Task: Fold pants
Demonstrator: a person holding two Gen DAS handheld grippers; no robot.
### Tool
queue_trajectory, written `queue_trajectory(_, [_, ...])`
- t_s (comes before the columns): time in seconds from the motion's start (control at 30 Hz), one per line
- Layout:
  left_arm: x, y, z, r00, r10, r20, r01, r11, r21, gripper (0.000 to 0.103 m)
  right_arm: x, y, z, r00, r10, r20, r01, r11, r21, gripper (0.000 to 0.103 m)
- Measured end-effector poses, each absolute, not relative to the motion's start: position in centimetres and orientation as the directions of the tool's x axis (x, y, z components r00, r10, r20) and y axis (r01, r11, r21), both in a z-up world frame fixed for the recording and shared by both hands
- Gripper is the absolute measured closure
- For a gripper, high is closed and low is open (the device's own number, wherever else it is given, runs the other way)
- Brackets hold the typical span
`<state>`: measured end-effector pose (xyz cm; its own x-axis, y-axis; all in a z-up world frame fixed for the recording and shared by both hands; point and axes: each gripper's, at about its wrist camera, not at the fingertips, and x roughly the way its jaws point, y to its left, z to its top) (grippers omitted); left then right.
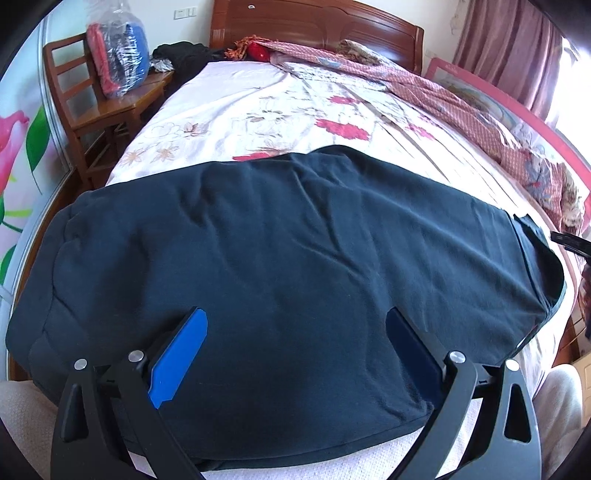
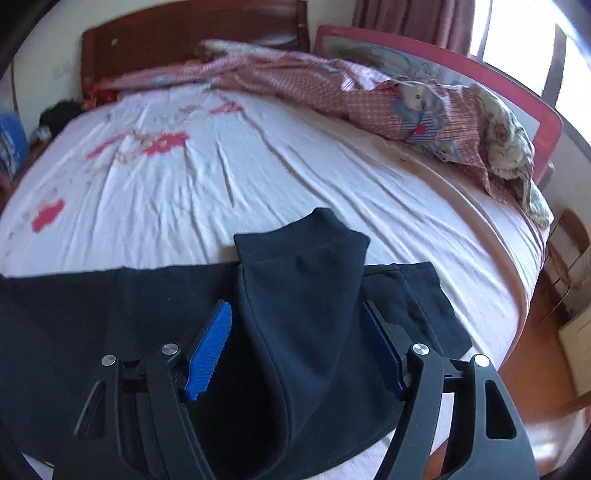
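While the left gripper (image 1: pixel 295 332) hangs over the near edge of the bed (image 1: pixel 229 107) with its two fingers spread wide, nothing sits pinched between them; only the flat dark cloth of the pants (image 1: pixel 280 251) lies beneath, and whether the pads touch it cannot be told. The right gripper (image 2: pixel 297 332) also stands released, its two blue pads (image 2: pixel 208 354) well apart, with a raised fold of the pants (image 2: pixel 303 295) standing up between them; neither pad presses on it.

One pair of dark navy pants lies across the near edge of the bed, spread side to side and mostly flat, with one end turned back toward the middle of the bed at the right side. The bed carries one white sheet with red flowers. One pink patterned quilt (image 1: pixel 461 107) is bunched along the far and right edges, against one pink rail (image 2: pixel 480 74). One wooden headboard (image 1: pixel 314 22) stands at the far edge. Beside the bed's far left corner stands one wooden chair (image 1: pixel 92 110) bearing one plastic bag (image 1: pixel 118 55) of clothes.
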<state>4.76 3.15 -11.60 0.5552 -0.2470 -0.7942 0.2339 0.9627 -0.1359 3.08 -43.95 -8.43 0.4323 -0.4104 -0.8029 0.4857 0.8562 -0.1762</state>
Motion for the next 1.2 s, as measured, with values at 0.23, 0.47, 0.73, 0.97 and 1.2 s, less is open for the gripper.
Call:
queue_trajectory(0.23, [4.7,1.9,-11.7,0.543,-0.227,-0.808,0.250,0.963,-0.102,0.005,5.9,-45.3,-12.0,0.311,-0.438,-0.844,0.447,0.851,-0.277,0.088])
queue_trajectory(0.47, [4.5,1.3,-12.1,0.539,-0.220,-0.813,0.263,0.961,-0.086,0.005,-7.2,-54.0,-10.1,0.569,-0.291,-0.769,0.771,0.514,0.376,0.092])
queue_trajectory(0.73, [4.4,1.0,-12.1,0.538,-0.215,-0.815,0.270,0.960,-0.075,0.005,-16.5,-57.7,-14.6,0.623,-0.257,-0.739,0.783,0.203,0.589,0.069])
queue_trajectory(0.97, [4.3,0.5,-11.8,0.541,-0.212,-0.814,0.278,0.958,-0.065,0.005,-13.7,-58.9,-15.0,0.745,-0.189,-0.640,0.666,0.264,0.698,0.046])
queue_trajectory(1.2, [4.0,0.7,-11.6,0.546,-0.220,-0.808,0.280,0.957,-0.072,0.005,-10.5,-58.1,-12.1,0.648,-0.257,-0.716,0.746,0.402,0.531,0.082])
